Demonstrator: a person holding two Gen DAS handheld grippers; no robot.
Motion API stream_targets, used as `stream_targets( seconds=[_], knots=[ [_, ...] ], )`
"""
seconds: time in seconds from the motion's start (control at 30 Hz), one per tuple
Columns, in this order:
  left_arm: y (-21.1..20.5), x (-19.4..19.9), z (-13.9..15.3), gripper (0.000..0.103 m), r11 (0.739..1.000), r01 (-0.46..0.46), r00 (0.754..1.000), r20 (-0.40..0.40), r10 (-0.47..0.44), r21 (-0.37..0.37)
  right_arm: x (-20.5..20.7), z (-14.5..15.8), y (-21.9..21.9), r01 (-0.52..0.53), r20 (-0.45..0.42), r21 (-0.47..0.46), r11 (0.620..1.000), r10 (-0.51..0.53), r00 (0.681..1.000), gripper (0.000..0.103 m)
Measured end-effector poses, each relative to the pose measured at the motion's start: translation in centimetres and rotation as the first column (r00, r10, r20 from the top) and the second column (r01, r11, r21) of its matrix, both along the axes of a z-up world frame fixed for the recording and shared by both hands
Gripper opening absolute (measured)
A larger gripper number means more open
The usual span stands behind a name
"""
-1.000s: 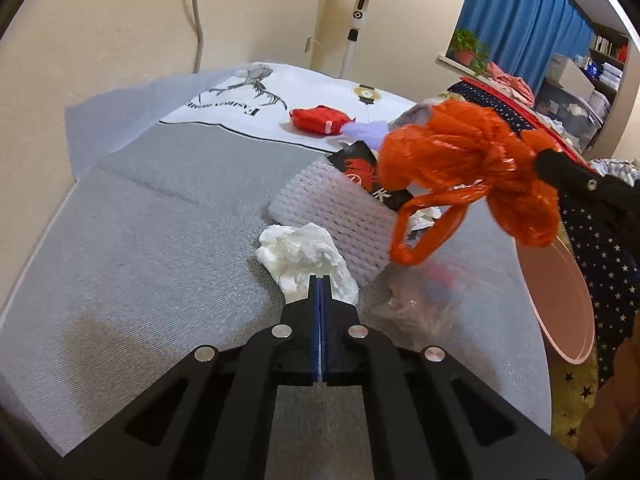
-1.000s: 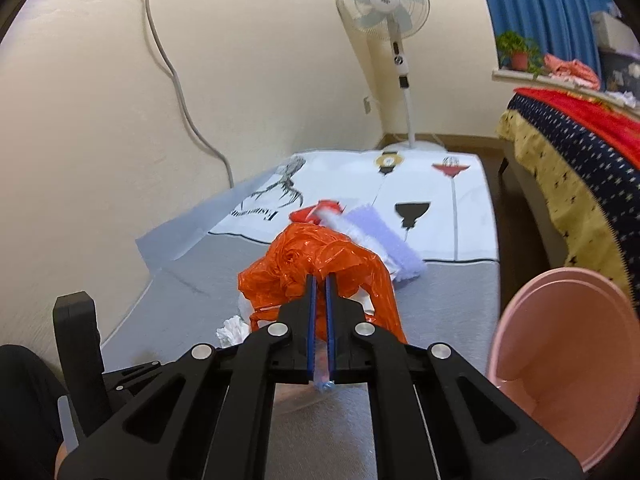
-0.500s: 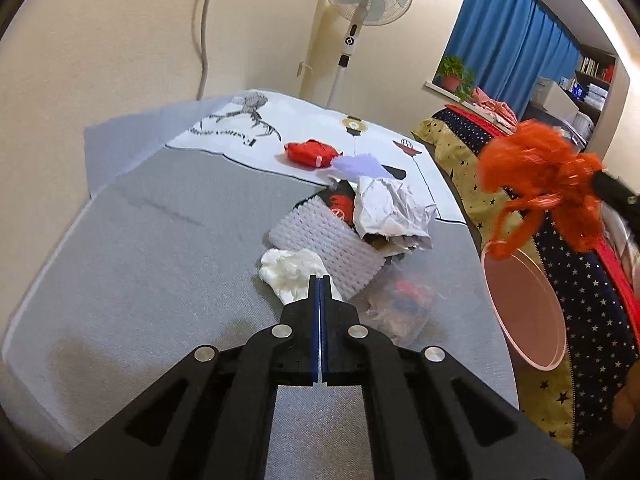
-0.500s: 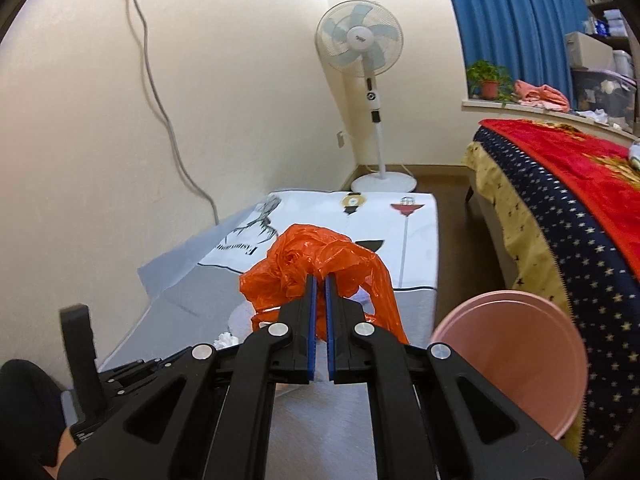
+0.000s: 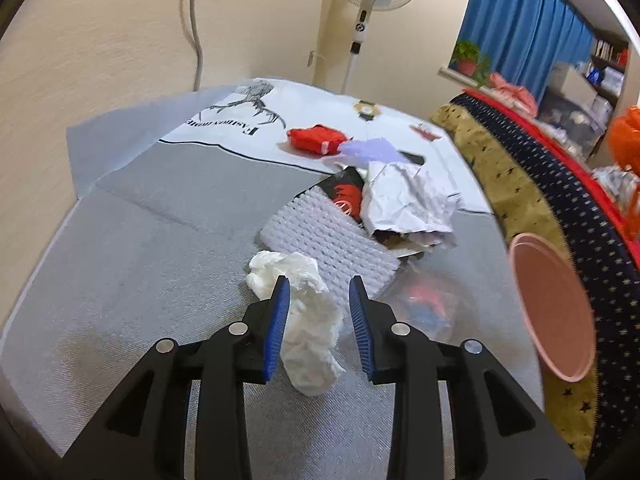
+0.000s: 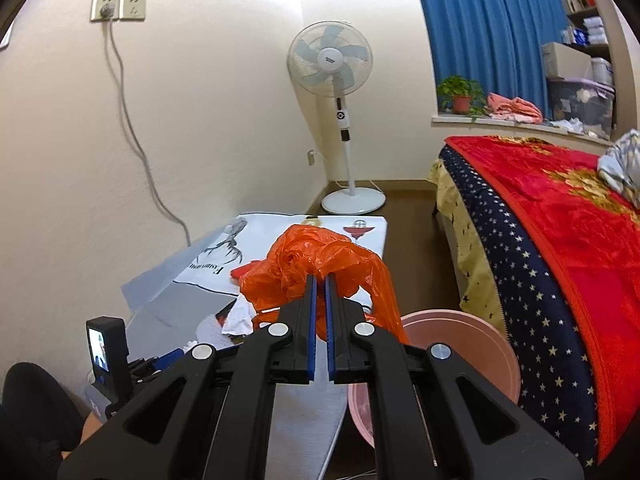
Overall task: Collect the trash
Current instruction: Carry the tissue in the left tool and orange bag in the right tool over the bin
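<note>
**Grey cloth worktop strewn with trash, pink bin at its edge**

Grey woven fabric covers the worktop (image 5: 132,240), with a white printed cloth (image 5: 256,120) laid over its far end, showing a deer-skull drawing and lettering. Trash sits in a loose cluster on the grey part: a crumpled white tissue (image 5: 304,320), a white foam net sleeve (image 5: 328,240) just beyond it, crumpled white paper (image 5: 404,200) over a dark printed wrapper, a clear plastic bag (image 5: 424,308) to the right, and farther back a red packet (image 5: 316,140) touching a pale purple piece (image 5: 372,150).

The left hand-held gripper (image 5: 318,308) stands wide apart, its blue-padded fingers on either side of the tissue, which lies between them on the cloth.

The right hand-held gripper (image 6: 320,304) is drawn narrow, clamped on an orange plastic bag (image 6: 316,264) held up in the air above the worktop's right edge, with a pink bin (image 6: 460,344) just below and beside it. From the left wrist view the bin (image 5: 552,312) stands against the worktop's right side, next to a bed.

The bed (image 6: 560,232) carries a red blanket over a navy star-patterned cover. A white pedestal fan (image 6: 332,60) stands in the corner against a cream wall; a grey cable hangs from a wall socket (image 6: 118,7). Blue curtains (image 6: 488,28) hang behind a sill holding a potted plant (image 6: 460,94).
</note>
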State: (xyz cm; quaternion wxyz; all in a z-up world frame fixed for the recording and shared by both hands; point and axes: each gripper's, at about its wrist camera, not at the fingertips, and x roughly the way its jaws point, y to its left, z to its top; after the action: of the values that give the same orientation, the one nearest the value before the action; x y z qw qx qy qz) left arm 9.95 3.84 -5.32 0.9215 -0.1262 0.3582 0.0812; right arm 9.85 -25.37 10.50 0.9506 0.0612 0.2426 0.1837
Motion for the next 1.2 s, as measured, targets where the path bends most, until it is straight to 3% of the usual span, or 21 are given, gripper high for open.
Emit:
stream_targets(
  seconds=[0.17, 0.27, 0.3, 0.4, 0.53, 0.73, 1.2],
  knots=[
    [-0.6, 0.9, -0.6, 0.030, 0.998, -0.022, 0.999, -0.046, 0.024, 0.051, 0.5, -2.4, -1.1, 0.038, -0.041, 0.025, 0.999, -0.037, 0.998, 0.004],
    [-0.6, 0.9, -0.7, 0.003, 0.999, -0.010, 0.999, -0.049, 0.012, 0.043, 0.9, -3.0, -1.1, 0.059, -0.049, 0.020, 0.998, -0.058, 0.997, 0.004],
    [-0.7, 0.7, -0.4, 0.002, 0.999, -0.007, 0.999, -0.038, 0.009, 0.046, 1.0, -3.1, -1.1, 0.064, -0.049, 0.021, 0.998, -0.062, 0.997, 0.004],
    [-0.9, 0.1, 0.6, 0.001, 0.998, 0.008, 1.000, 0.002, -0.008, 0.060, 1.0, -3.1, -1.1, 0.072, -0.043, 0.010, 0.997, -0.072, 0.997, 0.004],
    [-0.6, -1.1, 2.4, 0.001, 0.999, 0.046, 0.995, 0.089, -0.047, 0.013, 0.7, -3.0, -1.1, 0.088, -0.029, -0.004, 0.996, -0.089, 0.996, 0.004],
    [-0.6, -2.6, 4.9, 0.001, 0.990, 0.138, 0.968, 0.218, -0.128, -0.033, 0.2, -2.8, -1.3, 0.113, -0.015, -0.013, 0.994, -0.113, 0.994, 0.004],
    [-1.8, -3.0, 6.0, 0.001, 0.983, 0.181, 0.955, 0.240, -0.176, 0.000, 0.0, -2.7, -2.3, 0.161, -0.016, -0.011, 0.987, -0.161, 0.987, 0.004]
  ],
)
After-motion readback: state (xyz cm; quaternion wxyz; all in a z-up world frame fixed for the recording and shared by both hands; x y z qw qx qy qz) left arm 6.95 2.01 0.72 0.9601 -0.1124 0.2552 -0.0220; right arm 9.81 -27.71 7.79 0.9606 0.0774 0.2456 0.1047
